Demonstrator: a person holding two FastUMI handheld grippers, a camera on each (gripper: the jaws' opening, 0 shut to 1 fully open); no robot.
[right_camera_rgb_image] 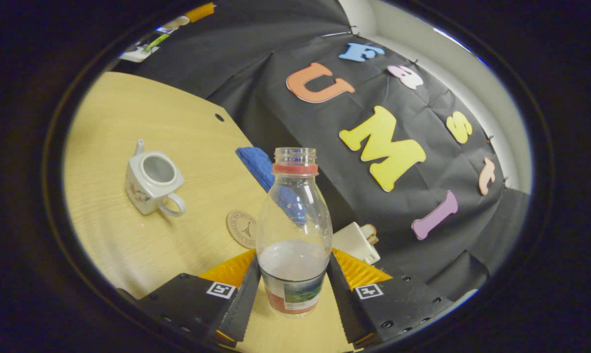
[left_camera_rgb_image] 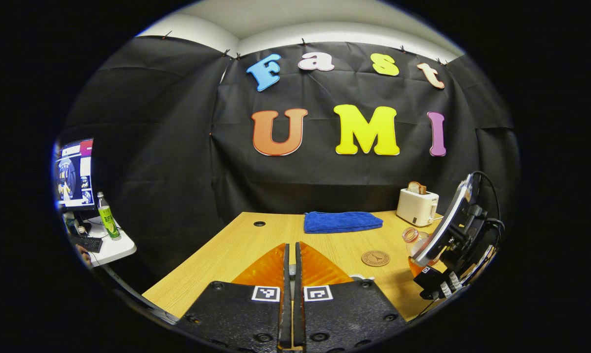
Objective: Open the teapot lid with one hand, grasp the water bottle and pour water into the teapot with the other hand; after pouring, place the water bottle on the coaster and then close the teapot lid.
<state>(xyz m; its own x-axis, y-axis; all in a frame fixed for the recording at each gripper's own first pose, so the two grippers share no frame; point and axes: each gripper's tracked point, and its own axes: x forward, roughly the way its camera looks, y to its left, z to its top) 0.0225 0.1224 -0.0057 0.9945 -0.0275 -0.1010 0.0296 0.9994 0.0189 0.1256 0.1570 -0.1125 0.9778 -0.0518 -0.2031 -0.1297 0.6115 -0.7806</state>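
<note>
The right hand-held gripper (right_camera_rgb_image: 294,289) has both fingers pressed against the lower body of the water bottle (right_camera_rgb_image: 294,230), gripping it at the label. The bottle is uncapped, partly filled and lifted clear of the worktop (right_camera_rgb_image: 129,113). The left hand-held gripper (left_camera_rgb_image: 291,274) has its fingers drawn almost together with a small pale object between them; whether this is the teapot lid cannot be told. In the right gripper view the teapot (right_camera_rgb_image: 151,184) stands open toward the middle of the worktop, lid off. The coaster (right_camera_rgb_image: 241,228) lies bare between teapot and bottle. A folded blue towel (left_camera_rgb_image: 342,221) lies along the far edge, and a toaster (left_camera_rgb_image: 417,206) stands at the far right corner.
</note>
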